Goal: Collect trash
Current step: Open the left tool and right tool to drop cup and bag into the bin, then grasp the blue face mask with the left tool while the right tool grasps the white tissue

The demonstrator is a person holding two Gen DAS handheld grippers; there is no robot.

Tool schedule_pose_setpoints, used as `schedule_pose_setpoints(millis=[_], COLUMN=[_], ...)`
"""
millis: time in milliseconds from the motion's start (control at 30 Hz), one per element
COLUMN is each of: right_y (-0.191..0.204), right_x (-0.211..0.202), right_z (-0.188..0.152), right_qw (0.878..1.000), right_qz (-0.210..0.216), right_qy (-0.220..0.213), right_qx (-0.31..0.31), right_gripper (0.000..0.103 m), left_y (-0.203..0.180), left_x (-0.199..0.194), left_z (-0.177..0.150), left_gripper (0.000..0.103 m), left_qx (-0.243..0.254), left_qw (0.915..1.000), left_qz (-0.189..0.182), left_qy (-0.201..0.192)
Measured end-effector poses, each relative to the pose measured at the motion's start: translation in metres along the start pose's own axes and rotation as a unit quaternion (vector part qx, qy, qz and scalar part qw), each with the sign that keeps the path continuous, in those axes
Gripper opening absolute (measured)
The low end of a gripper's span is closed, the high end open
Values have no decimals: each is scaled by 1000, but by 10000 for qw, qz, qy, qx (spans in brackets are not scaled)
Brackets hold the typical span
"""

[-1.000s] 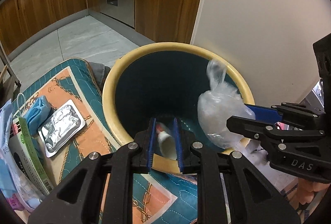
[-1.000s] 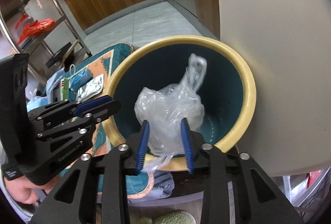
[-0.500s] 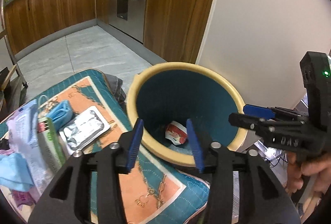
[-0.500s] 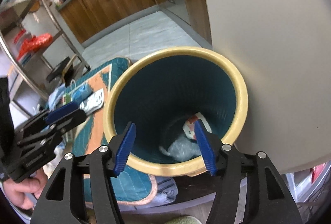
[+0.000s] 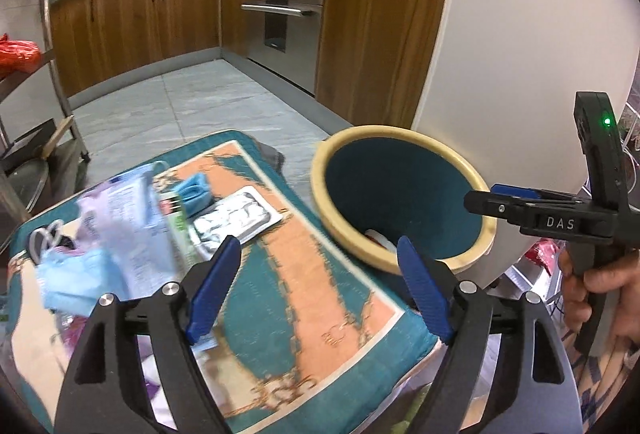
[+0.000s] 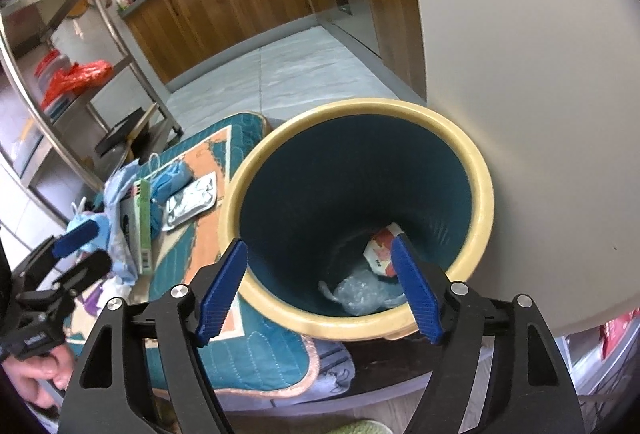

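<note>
crinkled clear bag dropped into round ribbed bin, both hand-held grippers wide open, empty

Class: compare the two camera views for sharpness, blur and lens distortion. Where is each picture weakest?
Left wrist view: motion blur smears the wrappers and patterned mat; the kitchen cabinets stay crisper. Right wrist view: sharper overall, clear plastic bag legible inside the bin. Both: fisheye bends straight edges, with dark corners.

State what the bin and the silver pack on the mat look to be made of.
Bin: probably plastic, with a smooth cream rim and a faintly ribbed teal inner wall. Silver pack: likely foil, perhaps a blister sheet, with a crinkled mirror-like shine and raised pockets.
</note>
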State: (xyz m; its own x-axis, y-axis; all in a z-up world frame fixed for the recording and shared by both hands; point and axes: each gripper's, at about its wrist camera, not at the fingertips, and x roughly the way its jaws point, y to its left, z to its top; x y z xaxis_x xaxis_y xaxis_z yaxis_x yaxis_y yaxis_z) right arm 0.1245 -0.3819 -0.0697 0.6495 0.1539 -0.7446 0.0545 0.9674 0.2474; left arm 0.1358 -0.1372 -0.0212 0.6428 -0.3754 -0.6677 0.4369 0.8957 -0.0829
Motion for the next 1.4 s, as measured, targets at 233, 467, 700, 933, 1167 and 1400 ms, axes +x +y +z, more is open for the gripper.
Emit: schedule_pose_setpoints(millis=[233, 467, 700, 933, 1167, 1400], right_y=[13, 29, 45, 60, 77, 93], right_x=[2, 3, -2, 1, 6, 14], right_z=[-5, -10, -12, -11, -11, -16], right_qw=[9997, 9990, 9980, 9973, 9959, 9936], right_qz=[38, 192, 298, 364, 390, 438], right_qy=[59, 105, 70, 94, 155, 293], right_qx=[-213, -391, -557, -631, -804, -1002], right_gripper=[76, 76, 76, 77, 76, 76], left_y=[35, 83, 132, 162, 175, 173], left_x=[-35, -59, -60, -44, -25, -22], left_z=[-9, -20, -39, -54, -57, -51], left_gripper=[81, 81, 81, 60, 51, 10], left_qx=[-127, -480, -1474, -2316, -2788, -2638], left_qw=[9994, 9959, 9862, 9723, 9602, 9645], left_qz=[305, 753, 756, 279, 53, -92], left_qy=[-86, -135, -44, 157, 160, 97])
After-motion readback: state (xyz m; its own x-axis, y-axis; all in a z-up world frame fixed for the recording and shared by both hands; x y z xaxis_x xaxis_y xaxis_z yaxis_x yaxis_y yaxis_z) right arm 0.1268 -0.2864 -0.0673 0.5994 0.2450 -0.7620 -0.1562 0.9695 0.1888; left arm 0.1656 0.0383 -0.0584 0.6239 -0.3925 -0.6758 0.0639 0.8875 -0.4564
